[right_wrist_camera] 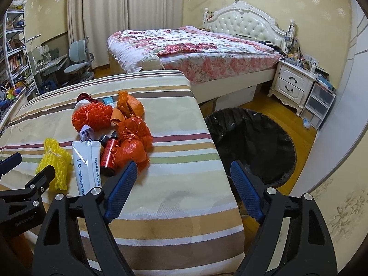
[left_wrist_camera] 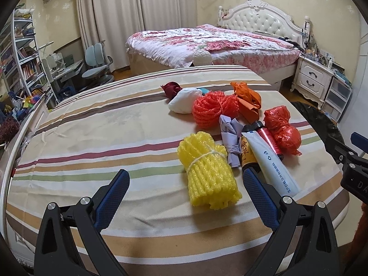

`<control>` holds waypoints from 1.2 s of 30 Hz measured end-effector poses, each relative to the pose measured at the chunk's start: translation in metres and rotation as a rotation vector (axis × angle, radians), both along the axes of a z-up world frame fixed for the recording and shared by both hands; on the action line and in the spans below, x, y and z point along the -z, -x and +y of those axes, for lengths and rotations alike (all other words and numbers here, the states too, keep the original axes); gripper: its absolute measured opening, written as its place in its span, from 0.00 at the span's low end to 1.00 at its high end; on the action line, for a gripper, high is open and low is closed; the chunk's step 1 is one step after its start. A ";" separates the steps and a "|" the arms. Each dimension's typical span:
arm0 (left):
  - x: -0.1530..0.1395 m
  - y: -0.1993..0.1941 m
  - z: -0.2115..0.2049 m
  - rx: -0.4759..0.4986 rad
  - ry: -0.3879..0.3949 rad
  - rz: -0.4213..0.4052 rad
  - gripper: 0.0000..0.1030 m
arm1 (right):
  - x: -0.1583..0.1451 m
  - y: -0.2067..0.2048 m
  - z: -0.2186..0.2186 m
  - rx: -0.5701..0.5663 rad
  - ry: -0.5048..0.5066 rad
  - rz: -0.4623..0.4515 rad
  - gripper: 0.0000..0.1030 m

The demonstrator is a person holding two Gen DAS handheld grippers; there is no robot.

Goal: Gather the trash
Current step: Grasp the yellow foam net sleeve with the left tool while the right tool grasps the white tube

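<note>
On a striped table (left_wrist_camera: 92,138) in a bedroom, trash lies untouched; both grippers, left gripper (left_wrist_camera: 184,179) and right gripper (right_wrist_camera: 184,168), gape empty. Next likely: closing on the yellow foam net (left_wrist_camera: 207,174), then the bin (right_wrist_camera: 250,142).

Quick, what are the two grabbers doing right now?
Left gripper: open, empty, yellow foam net lies between its fingers.
Right gripper: open, empty, above the table edge.
</note>
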State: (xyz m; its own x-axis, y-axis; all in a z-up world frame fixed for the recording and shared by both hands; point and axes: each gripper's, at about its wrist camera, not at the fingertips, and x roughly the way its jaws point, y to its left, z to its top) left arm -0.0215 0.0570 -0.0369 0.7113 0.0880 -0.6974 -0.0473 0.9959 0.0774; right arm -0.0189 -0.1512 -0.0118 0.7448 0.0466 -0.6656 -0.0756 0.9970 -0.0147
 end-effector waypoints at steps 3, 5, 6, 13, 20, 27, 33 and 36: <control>0.004 -0.005 0.001 -0.002 -0.010 0.010 0.92 | 0.003 -0.003 0.002 -0.009 -0.001 0.012 0.79; 0.006 -0.007 0.001 0.001 -0.017 0.014 0.88 | 0.005 -0.003 0.004 -0.018 0.001 0.016 0.79; 0.008 -0.008 0.001 0.007 -0.021 0.020 0.82 | 0.005 -0.003 0.006 -0.022 0.002 0.018 0.79; 0.015 -0.011 0.000 0.058 0.018 0.052 0.42 | 0.007 -0.002 0.014 -0.041 -0.003 0.024 0.79; 0.010 0.002 0.011 0.054 0.043 0.032 0.40 | 0.005 0.002 0.026 -0.085 -0.029 0.030 0.72; 0.000 0.012 0.038 -0.003 0.047 0.008 0.40 | 0.003 0.008 0.049 -0.180 -0.061 0.049 0.59; -0.003 0.019 0.055 -0.045 0.036 -0.016 0.40 | 0.008 0.010 0.069 -0.248 -0.070 0.082 0.53; -0.002 0.021 0.060 -0.056 0.044 -0.015 0.40 | 0.012 0.008 0.077 -0.267 -0.059 0.093 0.49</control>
